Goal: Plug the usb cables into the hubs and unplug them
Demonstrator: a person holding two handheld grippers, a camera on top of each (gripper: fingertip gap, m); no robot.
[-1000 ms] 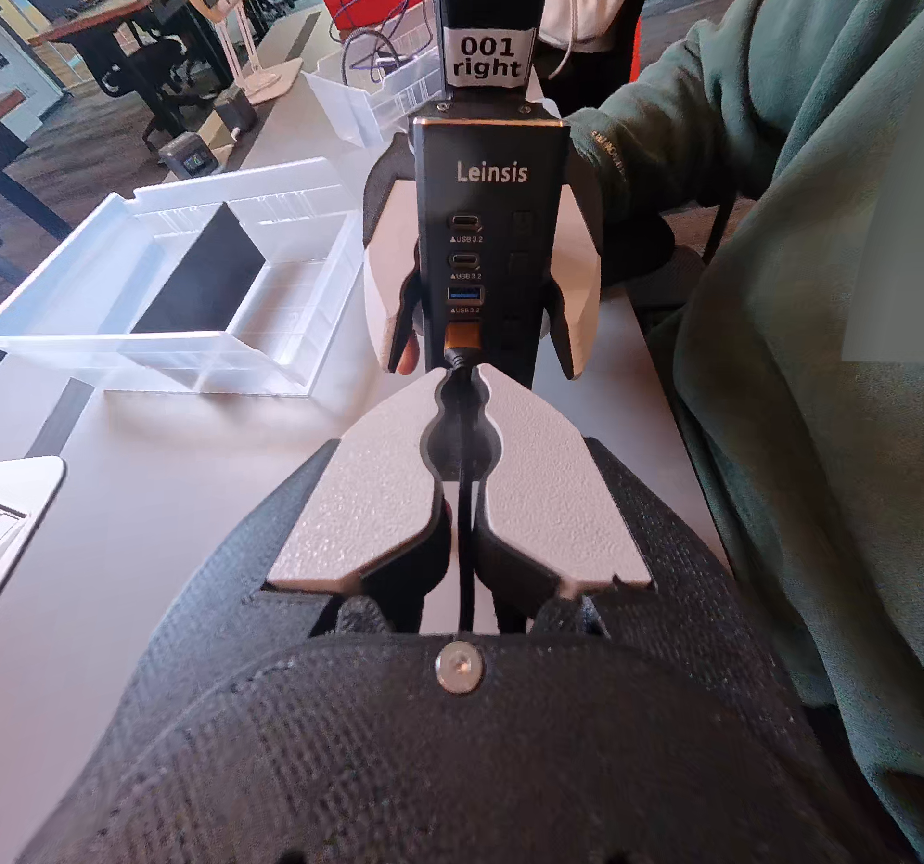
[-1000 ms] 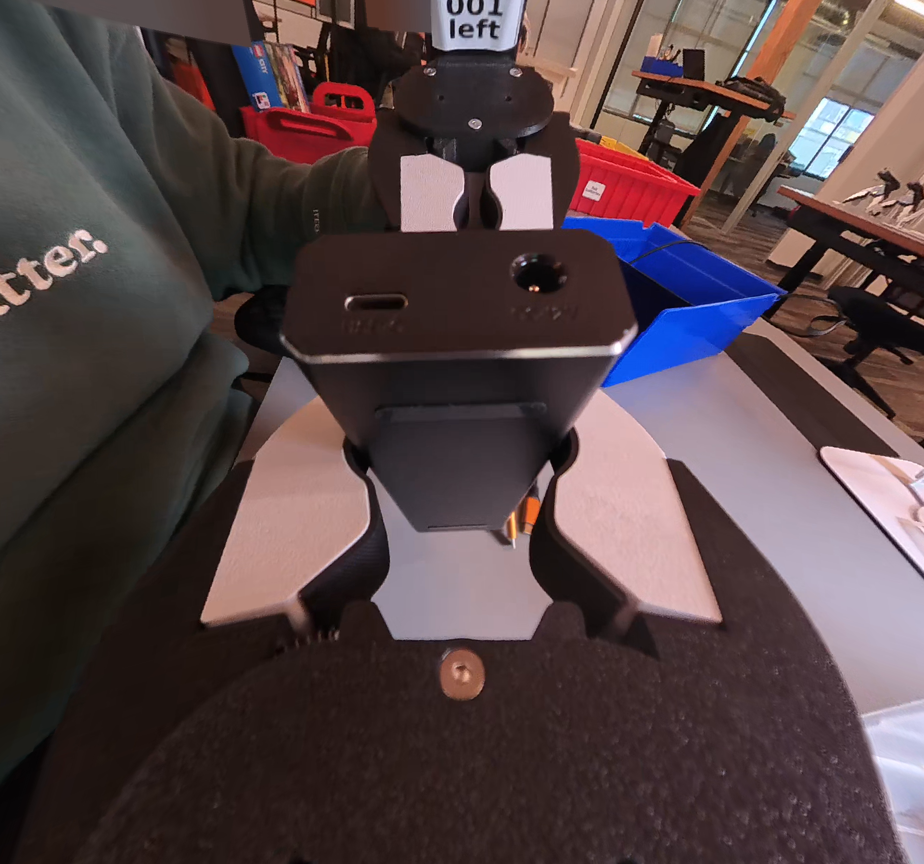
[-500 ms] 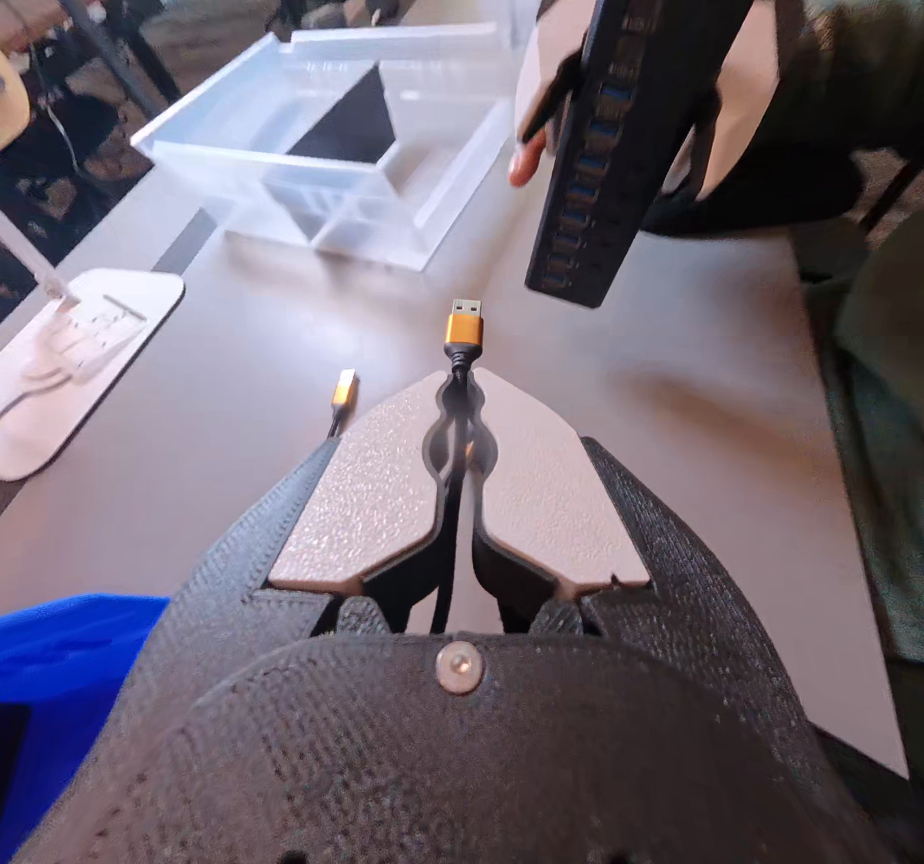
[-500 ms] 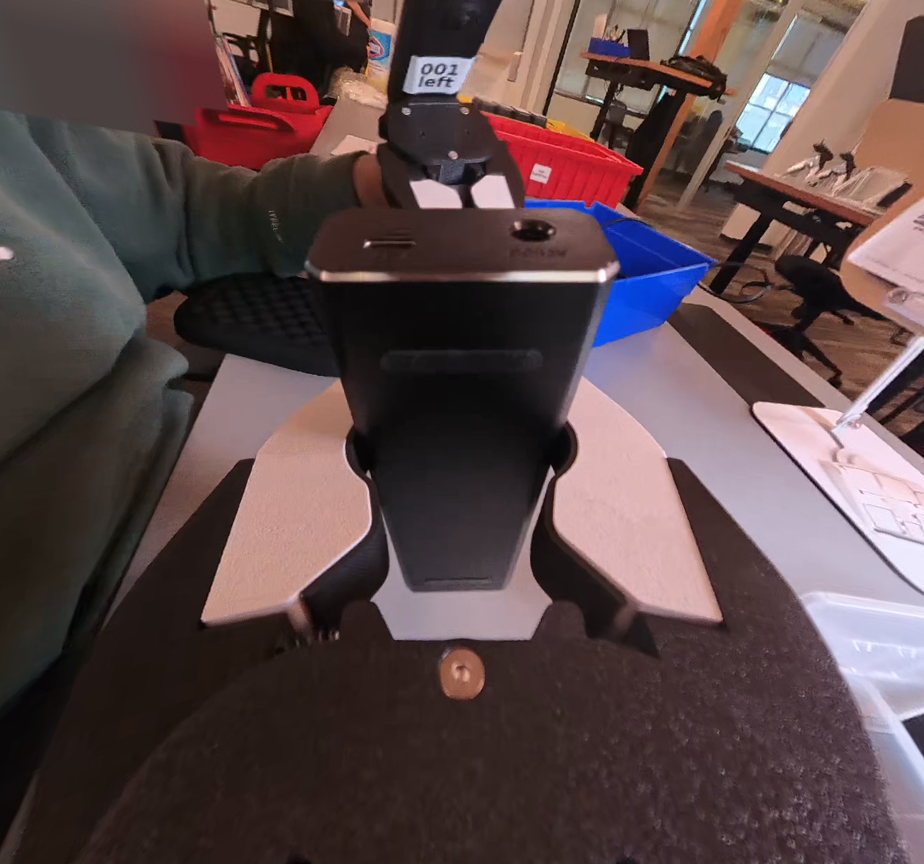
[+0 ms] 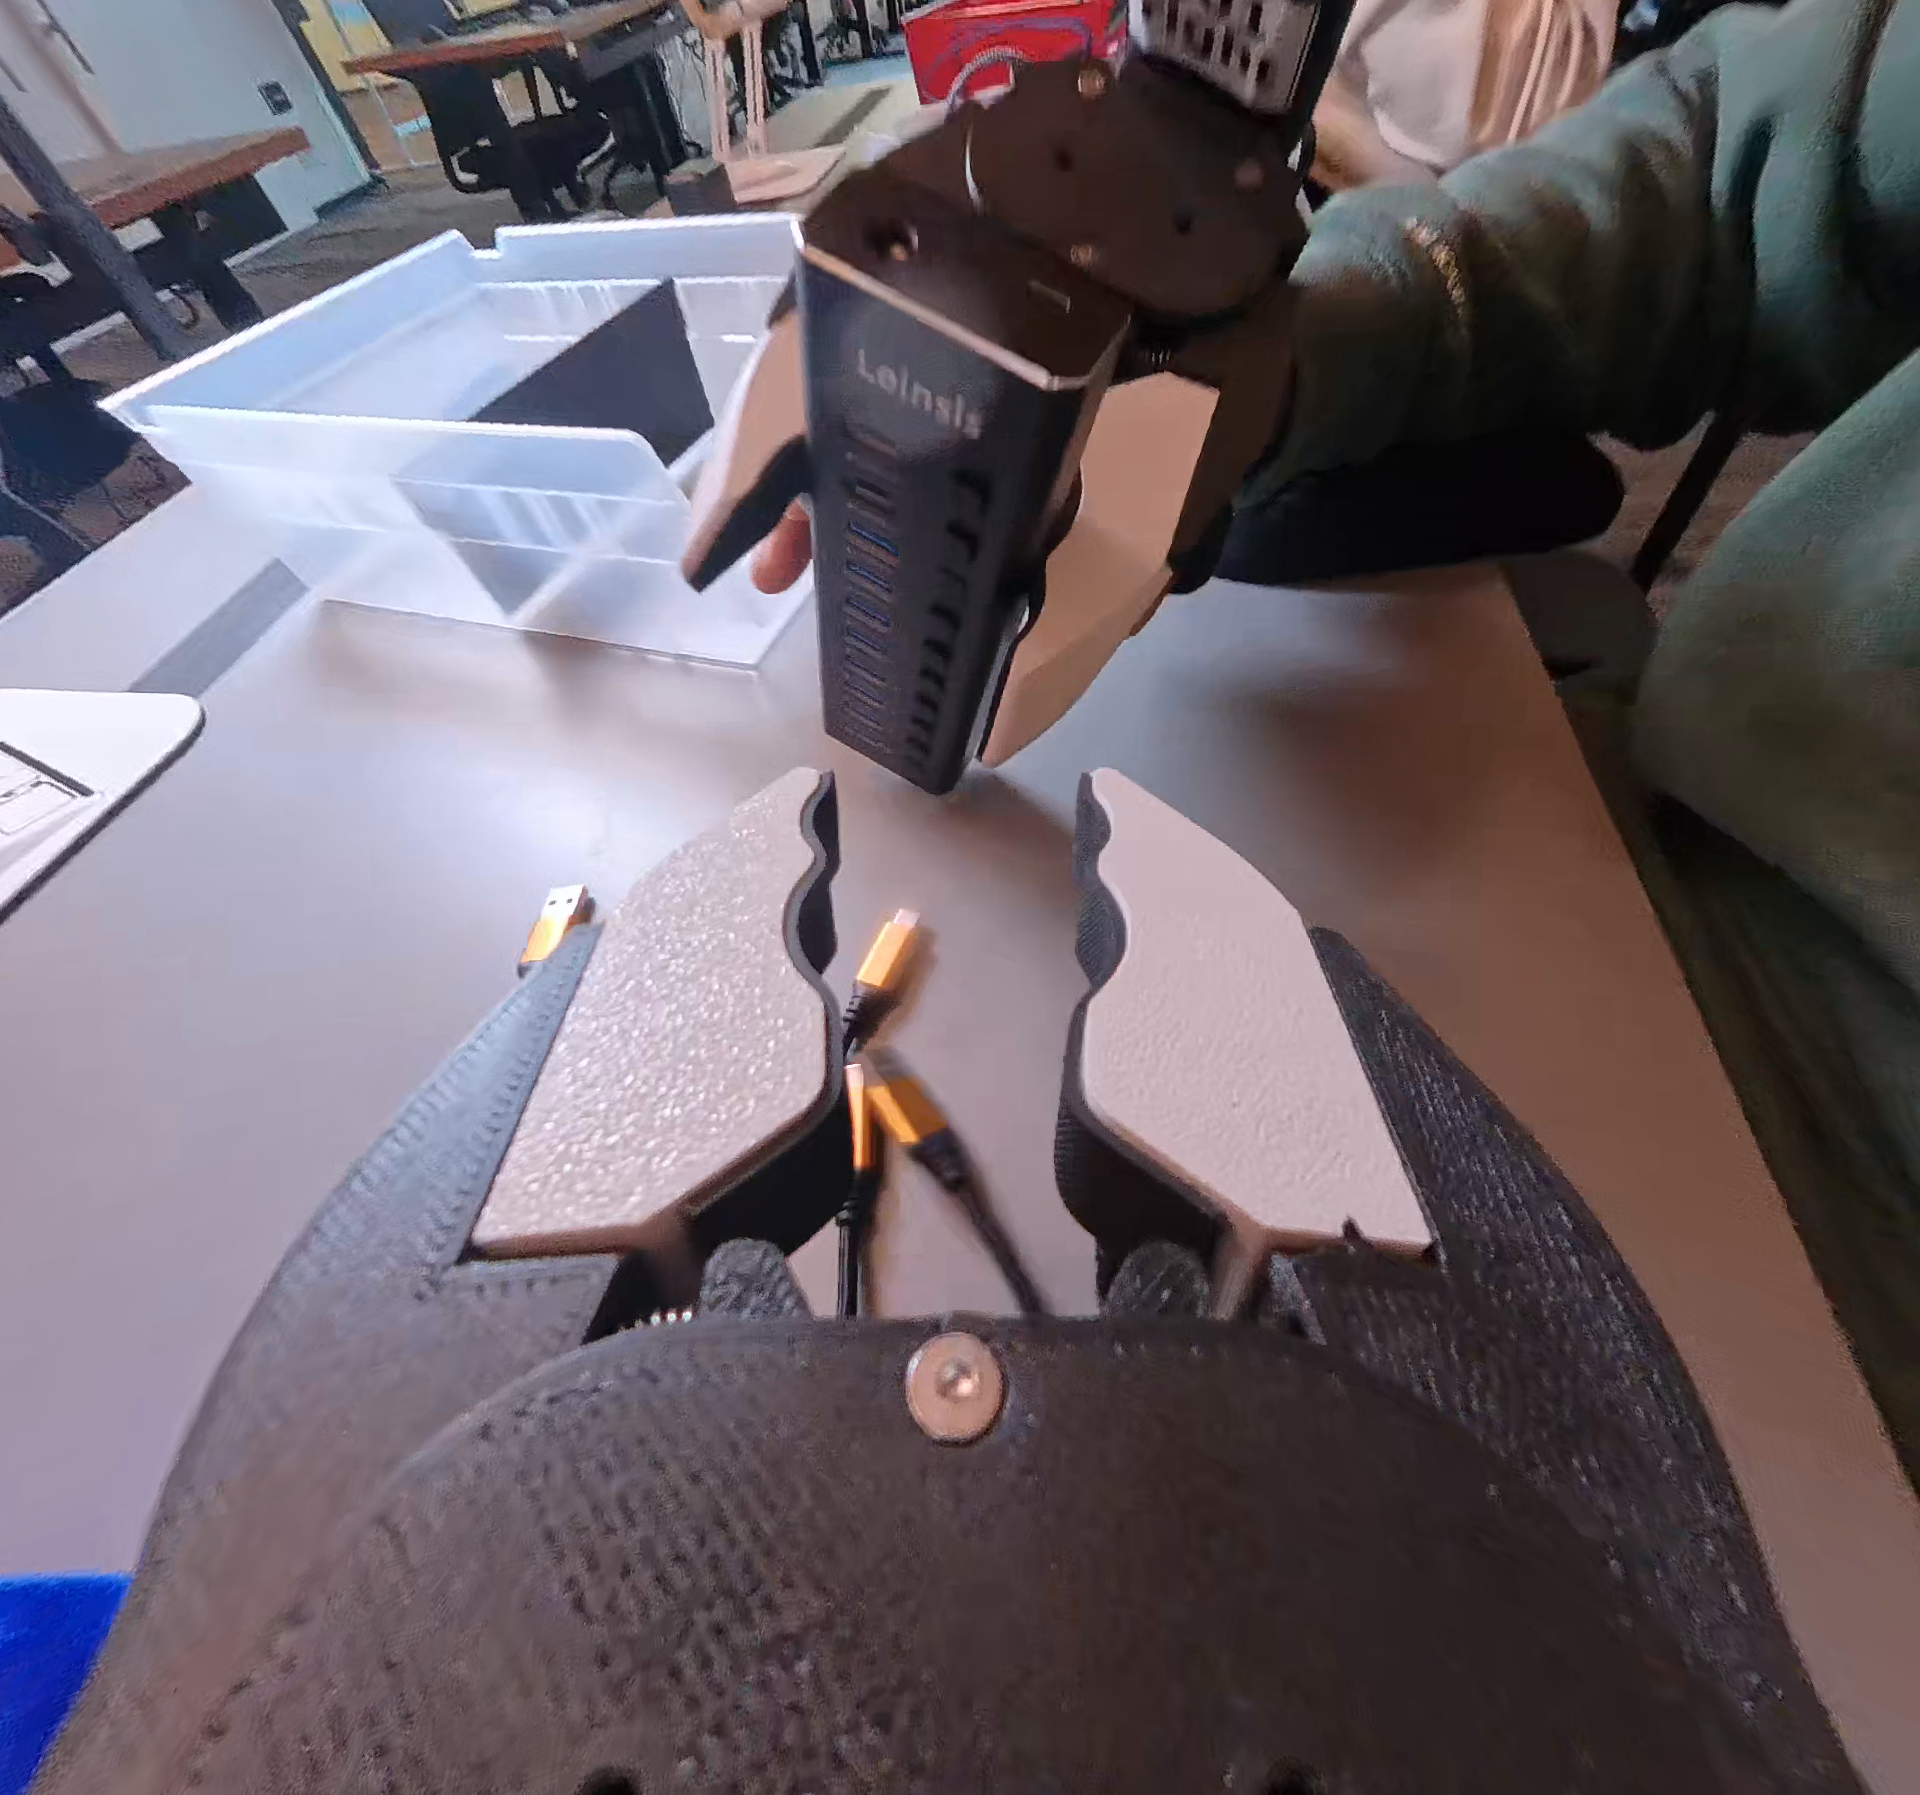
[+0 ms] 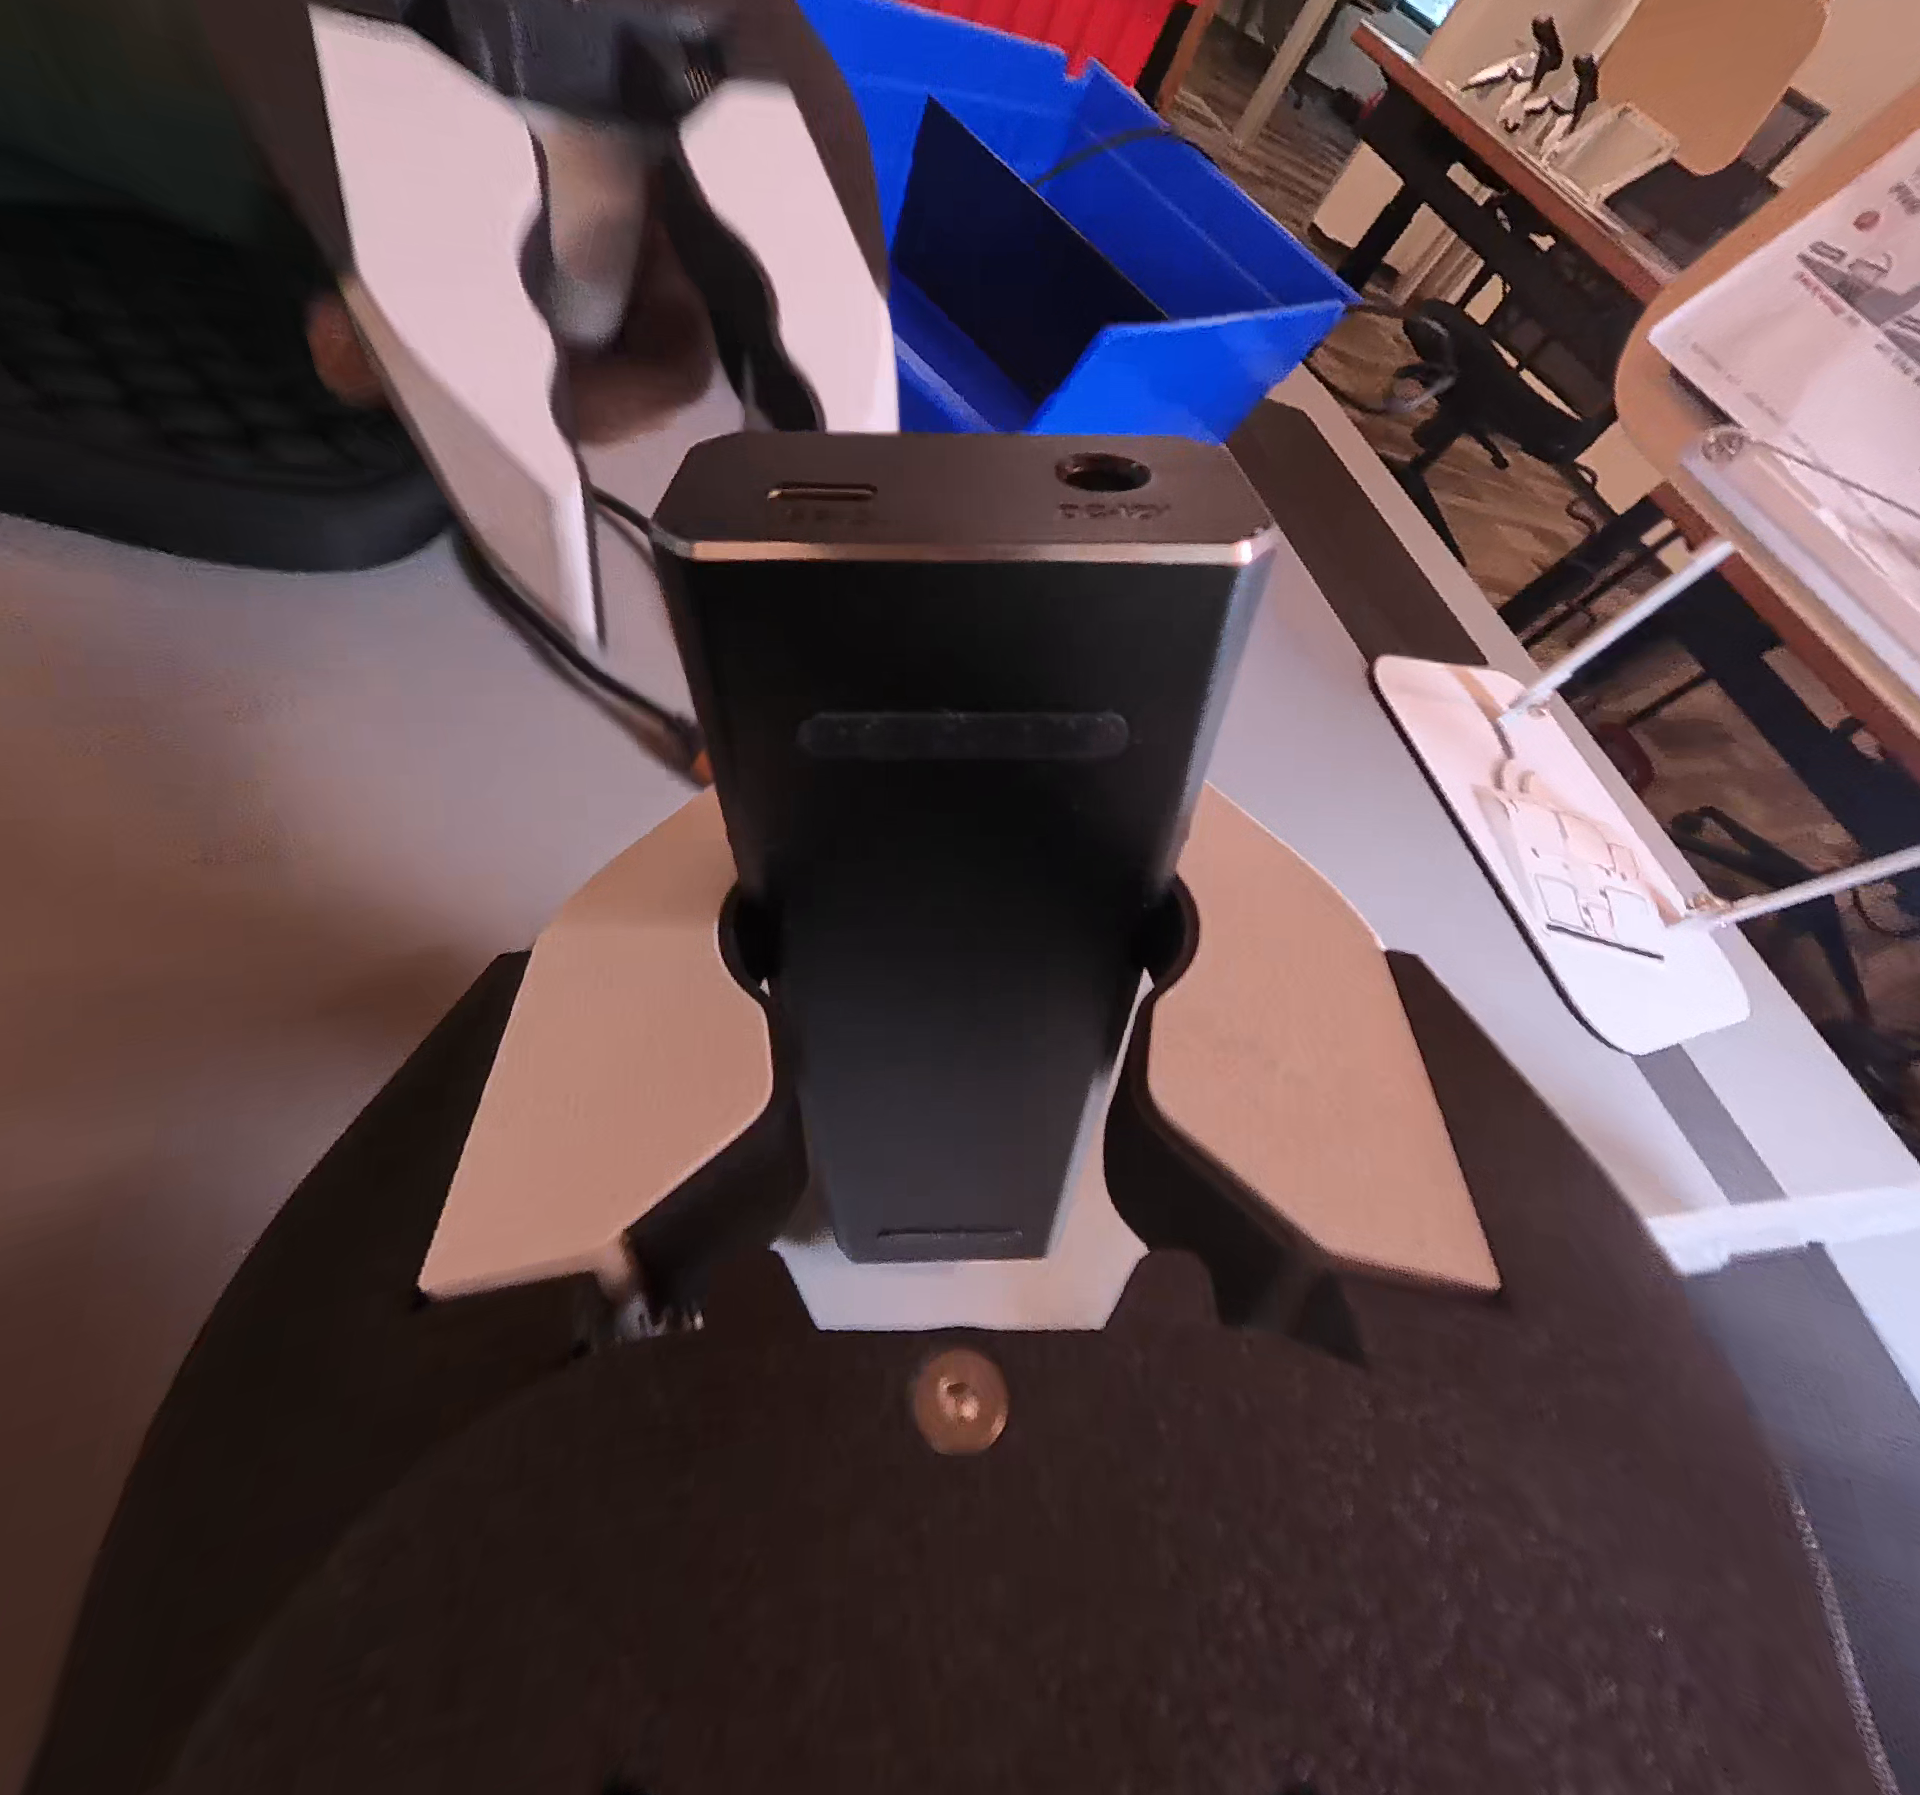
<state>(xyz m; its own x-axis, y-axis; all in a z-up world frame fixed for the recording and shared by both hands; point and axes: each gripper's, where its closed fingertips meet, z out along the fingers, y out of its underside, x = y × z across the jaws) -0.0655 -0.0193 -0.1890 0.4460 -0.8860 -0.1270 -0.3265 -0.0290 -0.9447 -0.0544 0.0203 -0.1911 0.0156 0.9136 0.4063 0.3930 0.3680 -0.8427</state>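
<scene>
**Cable released, hub held clear**

Grey tabletop [image 5: 312,914] runs ahead of the left gripper [image 5: 956,800], whose fingers [image 5: 686,1039] are spread wide and grasp nothing; between them lie orange-collared usb cables [image 5: 883,956], plugs pointing forward along the fingers, one more plug [image 5: 556,919] just outside the left finger; ahead and above hangs the black hub [image 5: 925,540], long axis tilted down toward the fingertips, pinched by the right gripper [image 5: 935,623]; half a second ago these fingers were clenched on a cable, now dropped to the table; a clear tray [image 5: 416,436] sits far left

Right wrist view: right fingers [image 6: 1299,1070] clamp the hub across its width, its long axis along them; the left gripper, blurred, sits beyond, upper left, beside a blue bin [image 6: 1091,291]; it is nearer than before
</scene>
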